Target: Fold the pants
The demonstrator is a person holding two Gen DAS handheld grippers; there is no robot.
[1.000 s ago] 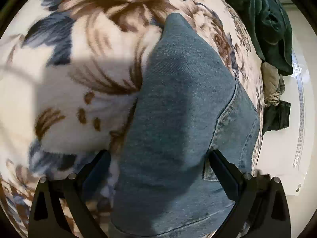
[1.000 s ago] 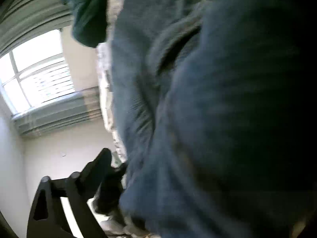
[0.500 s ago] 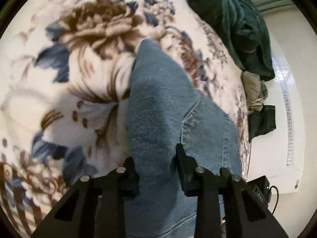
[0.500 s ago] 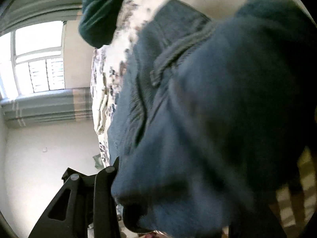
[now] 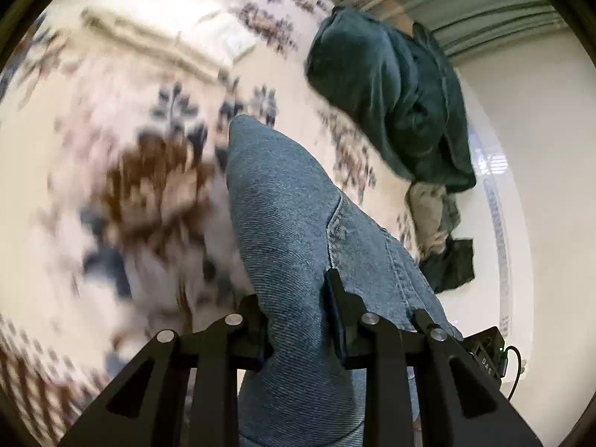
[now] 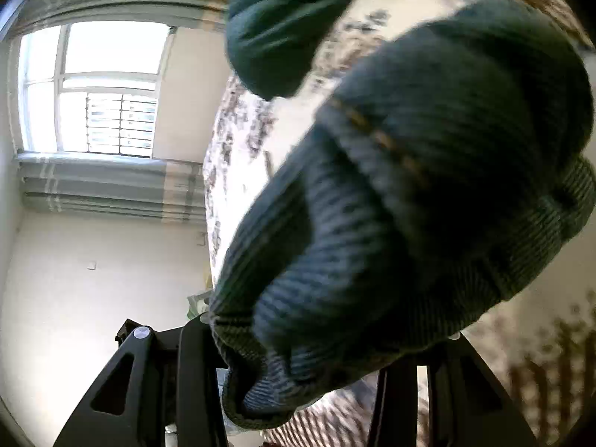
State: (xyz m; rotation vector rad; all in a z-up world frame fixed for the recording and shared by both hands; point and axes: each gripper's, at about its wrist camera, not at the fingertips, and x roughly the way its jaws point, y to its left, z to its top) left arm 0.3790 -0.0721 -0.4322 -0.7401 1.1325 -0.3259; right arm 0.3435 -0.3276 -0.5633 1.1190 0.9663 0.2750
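We see the pants (image 5: 294,231), blue denim, rising in a ridge from between the fingers of the left hand-held gripper (image 5: 298,320), which is pinching a fold of the cloth; a stitched seam runs down the denim just right of the pinch. Beneath the pants lies a floral blanket (image 5: 123,193) in cream, brown and blue, blurred in the left wrist view. Beyond the denim, a dark green garment (image 5: 387,100) sits heaped at the blanket's far edge, and below it a tan cloth (image 5: 428,216) and a darker piece hang over the side. A small black device (image 5: 484,354) with a cable and a green light sits at the lower right; we read the letters "DAS" on it.

In the right wrist view a bunched mass of the same denim fills most of the frame and covers the fingertips of the right hand-held gripper (image 6: 331,350). Its fingers stand close at either side of the bundle, closed on the cloth. To the left are a window (image 6: 89,89), striped curtains (image 6: 111,186) and a pale wall.
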